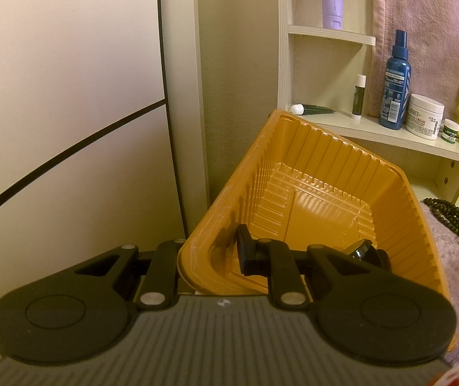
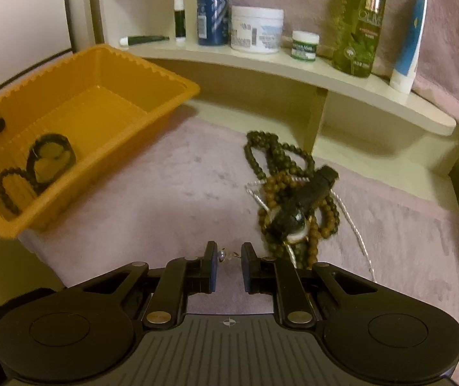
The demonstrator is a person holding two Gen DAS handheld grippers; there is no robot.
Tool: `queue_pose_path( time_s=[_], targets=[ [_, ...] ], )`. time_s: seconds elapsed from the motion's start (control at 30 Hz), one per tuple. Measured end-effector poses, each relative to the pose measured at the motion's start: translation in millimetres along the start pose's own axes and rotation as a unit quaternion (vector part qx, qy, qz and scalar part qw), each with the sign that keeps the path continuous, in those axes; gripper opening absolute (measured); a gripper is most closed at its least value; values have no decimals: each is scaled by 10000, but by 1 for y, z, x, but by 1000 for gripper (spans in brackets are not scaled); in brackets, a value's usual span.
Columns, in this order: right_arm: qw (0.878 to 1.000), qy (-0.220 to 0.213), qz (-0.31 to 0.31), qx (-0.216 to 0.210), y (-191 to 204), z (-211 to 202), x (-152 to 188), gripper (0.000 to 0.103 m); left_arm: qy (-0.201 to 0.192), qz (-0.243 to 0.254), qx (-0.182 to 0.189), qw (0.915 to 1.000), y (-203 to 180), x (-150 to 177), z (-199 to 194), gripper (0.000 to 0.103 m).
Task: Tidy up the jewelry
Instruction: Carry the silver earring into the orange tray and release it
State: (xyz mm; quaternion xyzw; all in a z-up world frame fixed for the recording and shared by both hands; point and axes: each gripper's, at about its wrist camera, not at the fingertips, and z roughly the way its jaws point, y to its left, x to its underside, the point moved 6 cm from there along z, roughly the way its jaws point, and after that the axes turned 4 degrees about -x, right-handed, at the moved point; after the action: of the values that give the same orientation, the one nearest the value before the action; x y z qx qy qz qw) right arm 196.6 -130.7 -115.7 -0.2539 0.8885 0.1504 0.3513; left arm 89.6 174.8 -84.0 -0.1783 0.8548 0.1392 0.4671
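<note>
Right wrist view: your right gripper point(image 2: 228, 268) stands narrowly spread, a thin silver chain point(image 2: 353, 230) end between its pads, unpinched.
Heap: tangled bead strings and black watch point(image 2: 297, 207) lie just ahead, slightly right, running away from you.
Left gripper point(image 1: 210, 257): pinching the ribbed orange plastic tray point(image 1: 326, 160) rim.
Tray count: two pieces inside.

Both handheld tools look alike. The left gripper point(image 1: 208, 257) has matte black linkage arms pinned with round silver rivets, two large rounded black lobes with a shallow disc recess each, and a grey ribbed body. The right gripper point(image 2: 228, 270) adds blue-faced pads point(image 2: 214, 271) and a small crosshair mark on its body.
</note>
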Motion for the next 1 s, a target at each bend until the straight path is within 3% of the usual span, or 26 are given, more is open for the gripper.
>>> queue_pose_path(
  time_s=[0.17, 0.53, 1.0],
  targets=[
    [9991, -283, 10, -309, 13, -5, -23, 16, 10, 1, -3, 10000, 0, 1, 1, 17],
    [9867, -737, 55, -1449, 57, 11, -77, 16, 29, -12, -4, 10000, 1, 1, 2, 17],
    [9861, -571, -877, -1292, 91, 60, -92, 16, 61, 30, -3, 10000, 0, 2, 4, 17]
  ],
)
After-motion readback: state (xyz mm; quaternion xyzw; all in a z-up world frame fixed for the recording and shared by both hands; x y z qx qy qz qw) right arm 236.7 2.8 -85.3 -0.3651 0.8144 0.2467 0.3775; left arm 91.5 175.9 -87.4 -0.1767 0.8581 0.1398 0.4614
